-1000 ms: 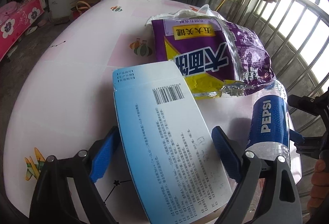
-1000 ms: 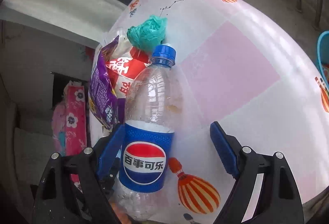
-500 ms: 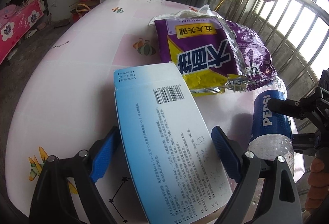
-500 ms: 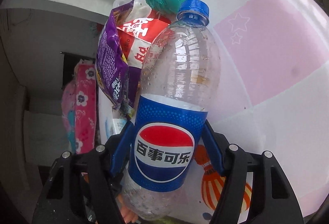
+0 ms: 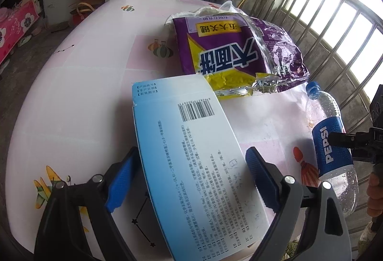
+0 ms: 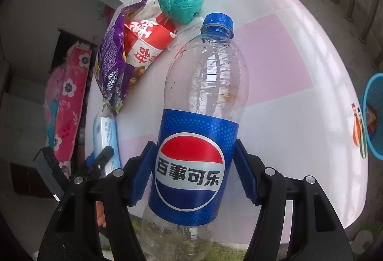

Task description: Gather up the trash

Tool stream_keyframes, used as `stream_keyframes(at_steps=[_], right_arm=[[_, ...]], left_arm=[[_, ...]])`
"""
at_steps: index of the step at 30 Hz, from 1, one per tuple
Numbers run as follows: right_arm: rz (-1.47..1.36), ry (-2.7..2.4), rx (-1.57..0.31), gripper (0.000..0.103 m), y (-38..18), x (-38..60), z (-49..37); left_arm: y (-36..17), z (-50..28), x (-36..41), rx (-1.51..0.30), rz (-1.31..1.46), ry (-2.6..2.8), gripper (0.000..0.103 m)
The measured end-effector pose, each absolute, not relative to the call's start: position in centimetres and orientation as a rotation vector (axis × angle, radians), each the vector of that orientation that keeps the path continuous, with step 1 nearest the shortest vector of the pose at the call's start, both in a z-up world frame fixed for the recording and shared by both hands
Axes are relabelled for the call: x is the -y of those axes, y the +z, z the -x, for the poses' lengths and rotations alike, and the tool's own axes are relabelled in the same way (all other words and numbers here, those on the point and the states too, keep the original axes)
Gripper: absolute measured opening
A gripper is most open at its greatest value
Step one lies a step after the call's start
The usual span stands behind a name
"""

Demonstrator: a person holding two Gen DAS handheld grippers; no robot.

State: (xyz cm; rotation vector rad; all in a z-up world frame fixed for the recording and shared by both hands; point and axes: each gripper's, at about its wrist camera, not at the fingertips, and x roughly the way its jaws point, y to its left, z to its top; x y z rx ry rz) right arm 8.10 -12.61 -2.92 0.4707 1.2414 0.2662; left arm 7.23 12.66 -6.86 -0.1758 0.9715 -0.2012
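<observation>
right gripper (image 6: 194,174) clamped on the pepsi bottle (image 6: 203,117), both blue pads pressed against the blue label, one on each side; jaws narrowed onto it a moment ago. bottle clear and nearly empty, blue cap pointing away from the gripper, base hanging past the near edge of the table (image 6: 299,50). from the left wrist view, same bottle at the table's right edge, slanted, cap toward the purple snack bag (image 5: 239,50), a black finger of the right gripper crossing its label, part of a hand visible below it at the frame edge.

left gripper (image 5: 189,179) spread wide around the blue-and-white box (image 5: 191,153), blue pads flanking it on both sides. left pad close to or touching the box's edge, right pad standing slightly apart; contact not certain, so no sure grip. box flat, printed with small text and a barcode, near end jutting beyond the table's near edge, far corner just reaching the purple snack bag.

beyond the purple snack bag, seen from the right wrist: a red-and-white wrapper (image 6: 148,45) tucked against it, then a crumpled green plastic bag (image 6: 184,4) just past that, near the bottle's cap. all lying on the table, white with pink squares and small cartoon prints.

off the table's right edge, low down, a blue basket (image 6: 373,117) partly in view.
</observation>
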Motion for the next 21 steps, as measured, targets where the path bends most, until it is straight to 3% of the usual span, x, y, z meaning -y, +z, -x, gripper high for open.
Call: stream_keyframes(at_steps=[9,21], right_arm=[[-0.19,0.235,-1.216,0.061,-3.2,9.9,-10.3],[-0.185,0.233,-1.2,0.061,-2.8,10.0,-9.1]], left_arm=[[-6.9,-5.8,-13.1,-1.003,0.136,-0.232,0.085],[-6.8,-6.3,-13.2,-1.025,0.191,-0.202,0.085]])
